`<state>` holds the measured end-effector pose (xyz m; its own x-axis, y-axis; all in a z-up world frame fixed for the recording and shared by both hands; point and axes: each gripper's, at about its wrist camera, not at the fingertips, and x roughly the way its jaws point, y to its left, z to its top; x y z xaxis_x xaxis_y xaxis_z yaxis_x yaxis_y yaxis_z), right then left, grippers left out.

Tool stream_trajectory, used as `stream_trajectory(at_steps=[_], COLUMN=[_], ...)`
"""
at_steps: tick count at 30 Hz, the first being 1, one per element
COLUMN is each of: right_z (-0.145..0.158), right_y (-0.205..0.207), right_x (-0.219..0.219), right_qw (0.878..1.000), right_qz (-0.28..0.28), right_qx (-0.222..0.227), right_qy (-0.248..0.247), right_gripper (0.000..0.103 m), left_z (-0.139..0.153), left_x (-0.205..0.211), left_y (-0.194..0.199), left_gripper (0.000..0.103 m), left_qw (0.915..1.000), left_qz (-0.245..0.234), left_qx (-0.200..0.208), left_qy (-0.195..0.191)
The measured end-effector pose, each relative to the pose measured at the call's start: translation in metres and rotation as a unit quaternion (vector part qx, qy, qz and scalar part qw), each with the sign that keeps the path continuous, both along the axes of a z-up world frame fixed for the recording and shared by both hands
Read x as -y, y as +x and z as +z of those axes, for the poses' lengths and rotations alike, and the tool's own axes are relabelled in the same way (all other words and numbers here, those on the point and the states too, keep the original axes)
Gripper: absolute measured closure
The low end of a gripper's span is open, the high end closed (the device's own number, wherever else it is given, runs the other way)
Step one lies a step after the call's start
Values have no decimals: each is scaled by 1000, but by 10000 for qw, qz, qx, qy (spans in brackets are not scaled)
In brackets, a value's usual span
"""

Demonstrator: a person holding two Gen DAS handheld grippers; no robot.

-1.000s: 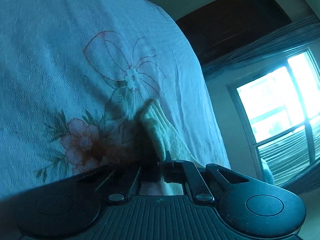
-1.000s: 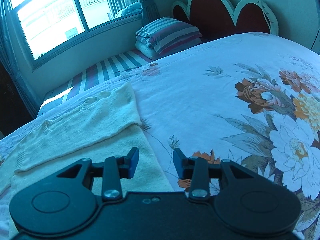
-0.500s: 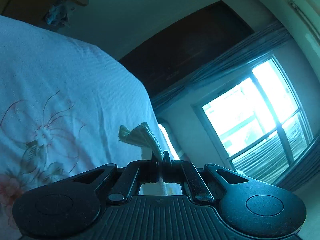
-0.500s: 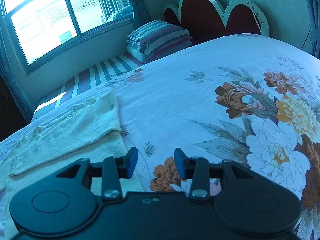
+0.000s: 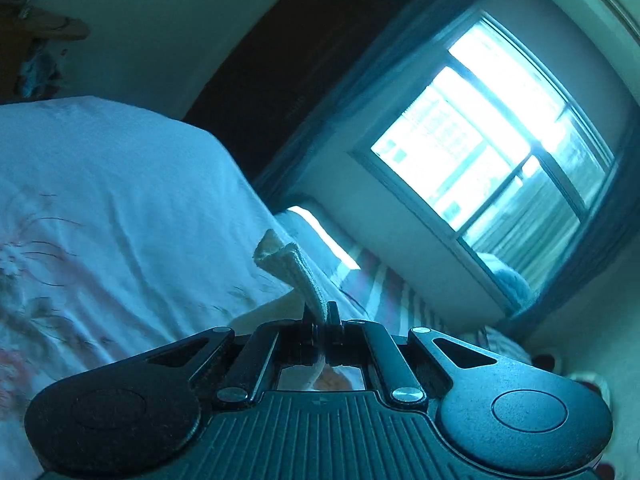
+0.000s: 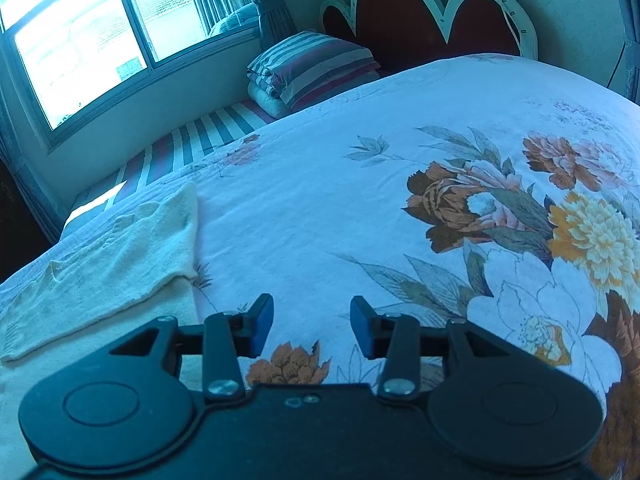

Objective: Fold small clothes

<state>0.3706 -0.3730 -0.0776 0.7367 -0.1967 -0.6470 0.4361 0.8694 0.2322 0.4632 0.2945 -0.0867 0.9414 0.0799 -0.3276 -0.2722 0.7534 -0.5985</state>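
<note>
From the left wrist, the left gripper [image 5: 322, 316] has its jaws pressed together on a folded edge of a cream knitted garment [image 5: 294, 276]. The pinched cloth sticks up and forward past the fingertips as a thick doubled flap, lifted clear of the bed; more of the same cloth hangs down behind the jaws and shows through the gap in the gripper body. Below and to the left lies the bedspread [image 5: 120, 208], pale with faint flower outlines, sloping away toward its far edge. Beyond that edge a striped sheet [image 5: 384, 292] runs beside the bed under a bright window [image 5: 492, 152] with a curtain. A dark panel stands against the wall behind the bed.

From the right wrist, the right gripper [image 6: 312, 326] hangs above the bedspread [image 6: 320, 200] with its blue-padded fingers partly apart and nothing between them; only the flower print shows in the gap. The cream garment [image 6: 104, 256] lies flat near the left edge of the bed, with one layer folded across another, and its near end passes under the left side of the gripper body. Large brown, orange and white flowers cover the right half of the bed. At the head end a striped pillow [image 6: 316, 64] sits on folded bedding beside a scalloped headboard [image 6: 432, 12], and the window [image 6: 88, 36] fills the upper left.
</note>
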Motion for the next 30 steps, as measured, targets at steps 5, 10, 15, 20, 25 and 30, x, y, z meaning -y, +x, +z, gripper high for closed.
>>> stream_trajectory(at_steps=[5, 10, 15, 20, 25, 30], right_z=[-1, -1, -4, -5, -6, -5], right_y=[3, -1, -6, -13, -17, -6], right_x=[22, 40, 53, 65, 74, 72], right_qw=[10000, 9999, 9998, 9998, 9996, 9997], right_qz=[-16, -21, 5, -69, -159, -149], right_qx=[-7, 46, -10, -57, -77, -13], right_qy=[-55, -116, -184, -198, -220, -204], right_gripper=[60, 60, 59, 59, 58, 57], left_z=[9, 0, -1, -10, -22, -33], left_x=[96, 186, 283, 341, 369, 383], left_y=[33, 56, 63, 68, 73, 76], left_gripper=[101, 101, 101, 101, 101, 34], left_qw=[9943, 9803, 9568, 9451, 9355, 9243], left_qz=[-788, -1495, -2318, -2616, -2765, -3171], left_qx=[-160, -471, -536, -747, -816, -824], left_qy=[694, 1205, 1671, 1812, 2040, 1959])
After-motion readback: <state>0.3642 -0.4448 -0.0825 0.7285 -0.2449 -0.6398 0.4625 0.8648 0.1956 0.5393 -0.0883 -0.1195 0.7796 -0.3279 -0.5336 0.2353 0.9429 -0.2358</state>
